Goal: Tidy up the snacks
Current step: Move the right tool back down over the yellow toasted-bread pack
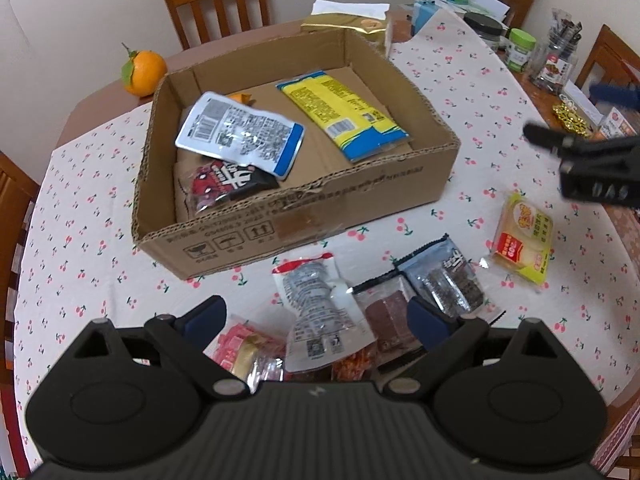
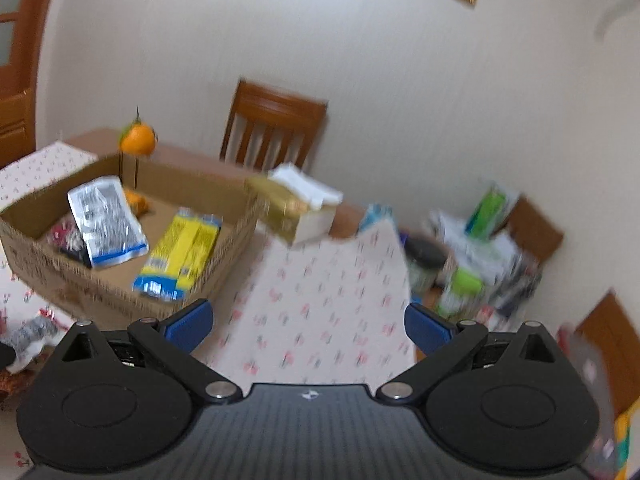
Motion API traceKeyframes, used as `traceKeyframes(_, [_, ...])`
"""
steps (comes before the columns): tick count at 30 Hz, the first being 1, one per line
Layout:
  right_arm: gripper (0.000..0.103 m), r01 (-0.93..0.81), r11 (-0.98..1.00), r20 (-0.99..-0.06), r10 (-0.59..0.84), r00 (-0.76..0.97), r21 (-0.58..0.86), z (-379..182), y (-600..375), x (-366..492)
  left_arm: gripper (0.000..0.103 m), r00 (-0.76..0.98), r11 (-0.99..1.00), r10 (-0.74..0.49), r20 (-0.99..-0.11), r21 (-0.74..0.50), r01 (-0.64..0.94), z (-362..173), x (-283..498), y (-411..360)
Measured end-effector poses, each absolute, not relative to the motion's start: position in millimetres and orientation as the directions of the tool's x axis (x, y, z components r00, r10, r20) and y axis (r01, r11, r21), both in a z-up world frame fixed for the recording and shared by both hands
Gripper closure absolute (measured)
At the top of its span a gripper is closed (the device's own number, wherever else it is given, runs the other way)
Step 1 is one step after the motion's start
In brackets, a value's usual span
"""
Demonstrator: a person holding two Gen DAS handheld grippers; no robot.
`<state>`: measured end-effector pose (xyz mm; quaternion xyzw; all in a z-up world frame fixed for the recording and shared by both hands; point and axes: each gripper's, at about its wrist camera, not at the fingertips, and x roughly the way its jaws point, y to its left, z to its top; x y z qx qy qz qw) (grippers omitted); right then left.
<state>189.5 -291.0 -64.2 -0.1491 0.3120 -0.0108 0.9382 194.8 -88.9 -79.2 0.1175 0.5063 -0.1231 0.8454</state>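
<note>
**Around the box: snacks in and out, both grippers empty**

On the cherry-print cloth sits the cardboard box, the landmark here. Inside it lie a white-blue pouch, a yellow pack and a red-black packet partly under the pouch. In front of the box, loose snacks crowd together: a white pouch, a brown bar pack, a grey-blue bag, a pink pack. A yellow cake pack lies off to the box's front right.

The left gripper hovers over that pile, jaws spread wide, holding nothing. The right gripper is right of the box above bare cloth, jaws likewise apart and empty; its view is blurred.

Behind the box stand an orange, a gold carton and a chair. Jars clutter the far right.
</note>
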Motion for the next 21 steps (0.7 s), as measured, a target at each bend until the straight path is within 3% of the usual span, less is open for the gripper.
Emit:
traceKeyframes(11, [0.0, 0.099, 0.983, -0.799, -0.184, 0.573, -0.156, -125.3, -307.8, 206.1, 0.006, 0.453, 0.949, -0.105, -0.885, 0.047, 0.311, -87.1, 190.6, -68.2])
traceKeyframes(21, [0.0, 0.26, 0.964, -0.848, -0.183, 0.497, -0.055, -142.0, -314.1, 208.6, 0.006, 0.463, 0.941, -0.14, -0.875, 0.028, 0.338, -92.9, 182.7, -46.5])
